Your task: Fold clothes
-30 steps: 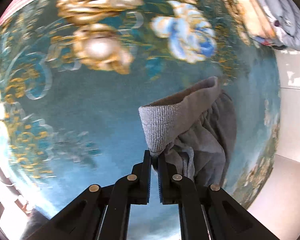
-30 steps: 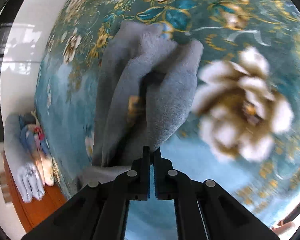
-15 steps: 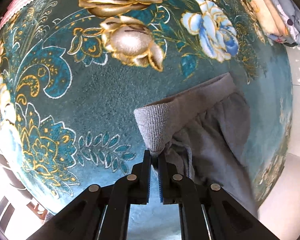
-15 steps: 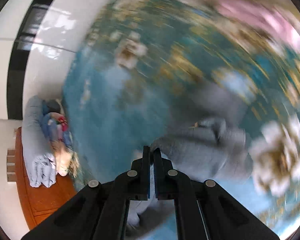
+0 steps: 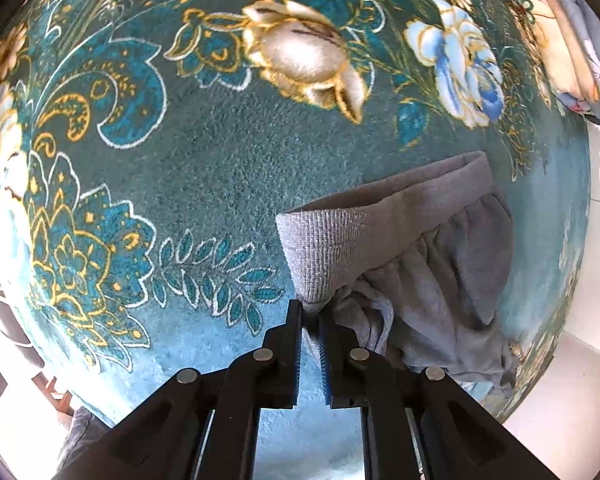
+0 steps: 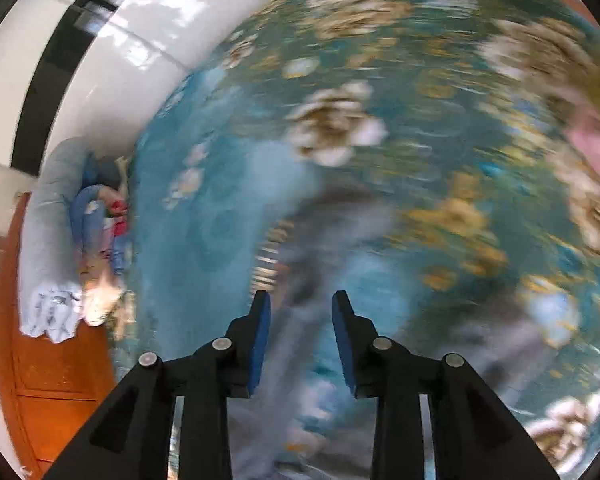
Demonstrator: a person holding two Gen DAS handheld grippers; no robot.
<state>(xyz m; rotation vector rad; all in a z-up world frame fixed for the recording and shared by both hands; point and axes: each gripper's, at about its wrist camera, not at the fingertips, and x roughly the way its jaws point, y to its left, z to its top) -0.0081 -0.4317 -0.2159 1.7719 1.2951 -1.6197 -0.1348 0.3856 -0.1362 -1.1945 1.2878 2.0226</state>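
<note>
Left tongs [image 5: 311, 317] pinch grey garment [image 5: 412, 256] waistband (ribbed); right tongs [image 6: 301, 300] just opened, empty.

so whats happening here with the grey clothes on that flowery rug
A person is folding clothes with a handheld gripper in each hand. The left gripper is shut on the ribbed waistband of a grey garment lying on the teal floral carpet. The right gripper has just been opening, with nothing between its pads; its view is blurred. A stack of folded clothes sits at the carpet's edge.
</note>
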